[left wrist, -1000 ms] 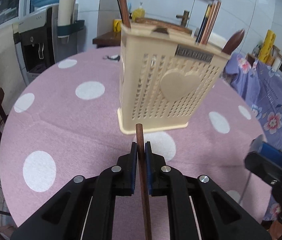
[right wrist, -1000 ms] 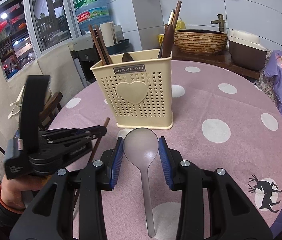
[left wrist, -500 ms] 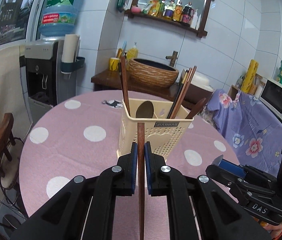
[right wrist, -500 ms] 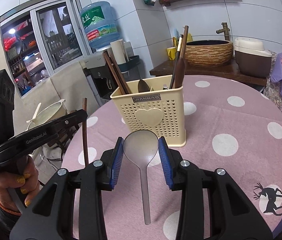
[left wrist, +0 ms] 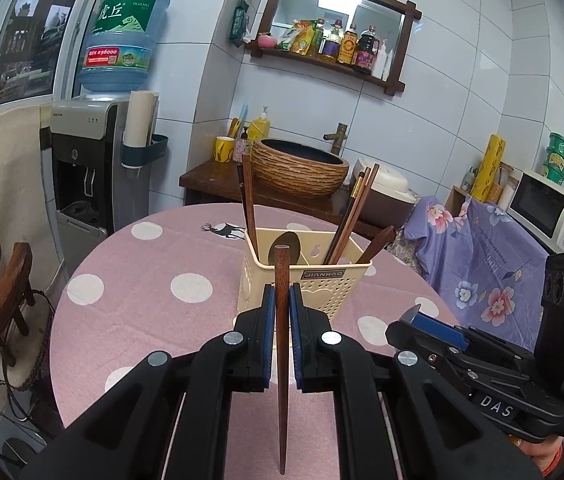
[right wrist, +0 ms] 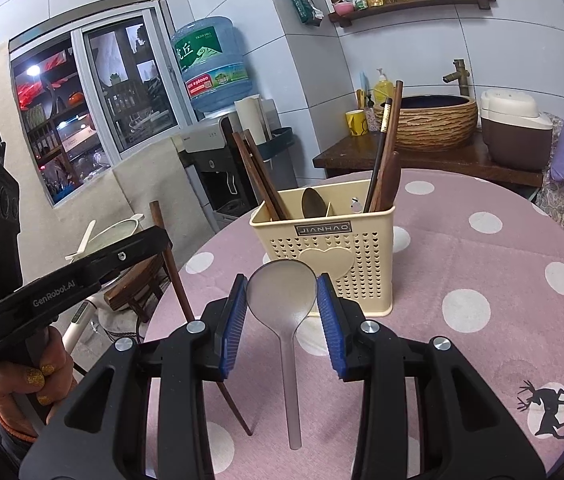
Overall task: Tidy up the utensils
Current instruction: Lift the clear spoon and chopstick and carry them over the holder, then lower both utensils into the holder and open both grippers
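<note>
Home kitchen, microwave, water dispenser, condiment shelf

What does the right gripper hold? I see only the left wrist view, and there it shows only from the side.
Observer: The right gripper is shut on a clear spoon.
Operator: How does the spoon sit?
Observer: Its bowl is between the pads, toward the holder; the handle runs back toward the camera.
Operator: And how does my chopstick look from there?
Observer: The chopstick leans. Its top sticks out above the left gripper, and its lower end hangs below, over the table edge.
</note>
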